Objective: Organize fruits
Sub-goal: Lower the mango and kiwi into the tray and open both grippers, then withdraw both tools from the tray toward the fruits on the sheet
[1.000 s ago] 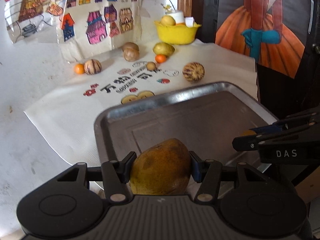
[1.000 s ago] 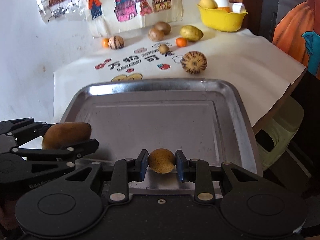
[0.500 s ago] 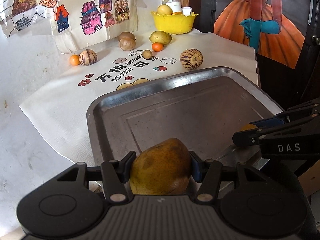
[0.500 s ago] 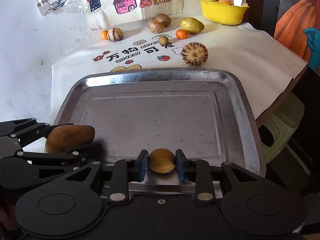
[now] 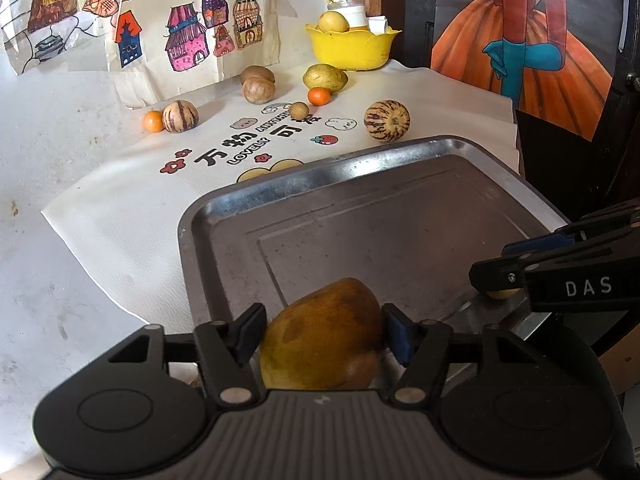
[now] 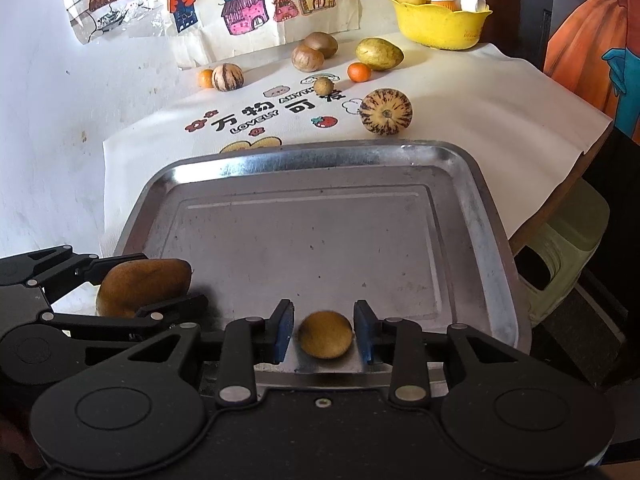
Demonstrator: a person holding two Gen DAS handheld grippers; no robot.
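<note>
My left gripper (image 5: pixel 322 334) is shut on a brownish-yellow mango (image 5: pixel 324 334) and holds it over the near left corner of a steel tray (image 5: pixel 280 184). In the right wrist view the same mango (image 6: pixel 142 286) sits in the left gripper (image 6: pixel 132 288) at the tray's left. My right gripper (image 6: pixel 324 334) has parted a little around a small round brown fruit (image 6: pixel 326 334), which lies on the near edge of the tray (image 6: pixel 460 160), with gaps at both pads.
On the white mat (image 6: pixel 460 92) behind the tray lie a striped melon (image 6: pixel 385 111), a yellow mango (image 6: pixel 379 53), two oranges, brown round fruits (image 6: pixel 307 58) and another striped fruit (image 6: pixel 227 77). A yellow bowl (image 6: pixel 442 24) stands far right. The table edge drops at right.
Both grippers have come lower and closer over the tray's near edge. My right gripper's pads have opened off the small brown fruit, which now rests on the tray. The left still grips the mango.
</note>
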